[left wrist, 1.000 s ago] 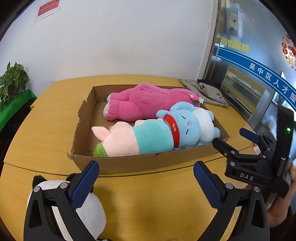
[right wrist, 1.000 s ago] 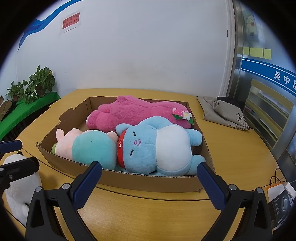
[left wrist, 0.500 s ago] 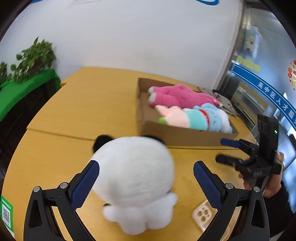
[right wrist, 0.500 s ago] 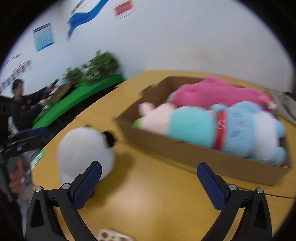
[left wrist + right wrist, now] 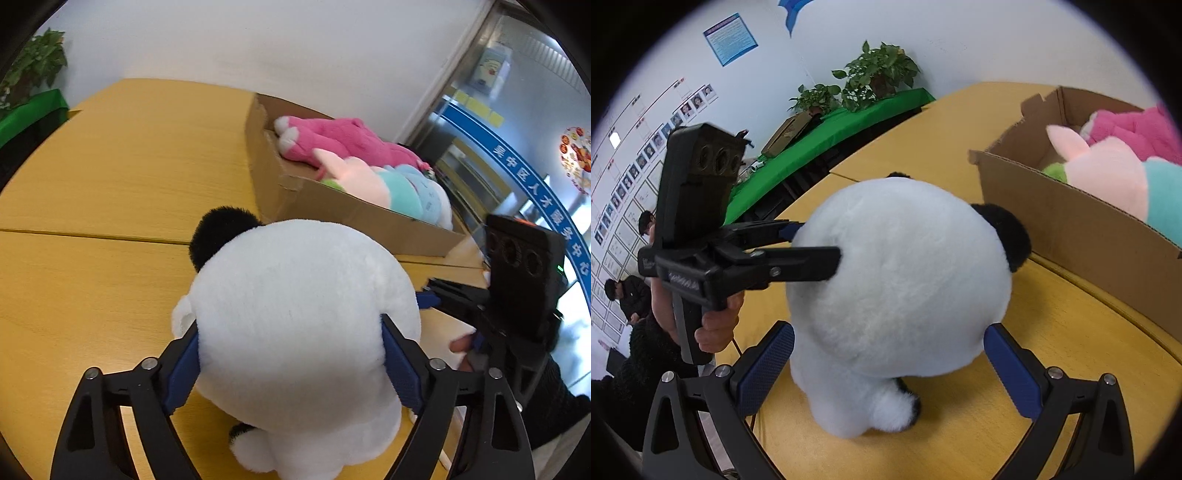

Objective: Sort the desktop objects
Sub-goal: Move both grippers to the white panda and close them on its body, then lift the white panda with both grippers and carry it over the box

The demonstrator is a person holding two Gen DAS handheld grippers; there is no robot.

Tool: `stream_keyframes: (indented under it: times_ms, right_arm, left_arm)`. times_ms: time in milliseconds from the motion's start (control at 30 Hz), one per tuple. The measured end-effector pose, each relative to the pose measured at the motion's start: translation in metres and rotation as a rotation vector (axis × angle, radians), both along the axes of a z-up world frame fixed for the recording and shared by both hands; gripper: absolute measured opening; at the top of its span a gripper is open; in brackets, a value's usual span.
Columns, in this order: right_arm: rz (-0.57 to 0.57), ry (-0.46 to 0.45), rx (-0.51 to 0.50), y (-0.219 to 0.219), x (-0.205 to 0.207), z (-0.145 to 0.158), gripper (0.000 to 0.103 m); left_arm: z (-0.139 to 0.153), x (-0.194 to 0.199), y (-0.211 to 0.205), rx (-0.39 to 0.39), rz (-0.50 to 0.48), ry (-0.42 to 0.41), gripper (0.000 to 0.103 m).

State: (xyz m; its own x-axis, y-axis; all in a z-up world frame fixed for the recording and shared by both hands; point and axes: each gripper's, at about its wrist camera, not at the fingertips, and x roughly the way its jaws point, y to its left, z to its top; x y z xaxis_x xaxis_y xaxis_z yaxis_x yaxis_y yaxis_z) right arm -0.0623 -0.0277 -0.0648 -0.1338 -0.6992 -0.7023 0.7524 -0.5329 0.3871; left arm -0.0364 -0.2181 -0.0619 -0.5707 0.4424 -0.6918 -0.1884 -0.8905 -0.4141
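Note:
A white plush panda (image 5: 295,332) with black ears stands on the wooden table. My left gripper (image 5: 290,363) has its blue pads pressed into both sides of the panda's round head, and it shows from the side in the right wrist view (image 5: 816,254). My right gripper (image 5: 888,363) is open, its pads flanking the panda (image 5: 901,280) low down without squeezing it; it also shows in the left wrist view (image 5: 439,299). The cardboard box (image 5: 332,206) holds a pink plush (image 5: 343,142) and a pink-and-teal plush (image 5: 373,181).
The box (image 5: 1067,221) stands just beyond the panda on the yellow table (image 5: 110,155). A green-covered side table with potted plants (image 5: 875,74) stands past the table's edge. People sit in the background by the wall (image 5: 631,295).
Both grippers swung from the box to the panda. My left gripper closed onto the panda's head. My right gripper came up close around it and stayed open.

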Motion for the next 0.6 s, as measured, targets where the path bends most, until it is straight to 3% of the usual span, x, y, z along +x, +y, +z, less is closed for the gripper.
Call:
stream_keyframes:
  times_ms: [167, 267, 400, 600]
  right_arm:
    - [-0.005, 0.041, 0.056, 0.028, 0.004, -0.002, 0.103]
    - [-0.029, 0.035, 0.069, 0.067, 0.01, -0.005, 0.103]
    - [-0.089, 0.019, 0.071, 0.108, 0.007, -0.008, 0.103]
    - [-0.149, -0.047, 0.008, 0.134, -0.005, -0.023, 0.103]
  left_arm:
    - [0.0, -0.003, 0.043, 0.036, -0.065, -0.014, 0.083]
    - [0.005, 0.002, 0.083, 0.022, -0.104, -0.006, 0.083]
    - [0.006, -0.003, 0.125, 0.025, -0.091, 0.002, 0.083]
    - [0.01, -0.011, 0.144, 0.004, -0.072, -0.017, 0.079]
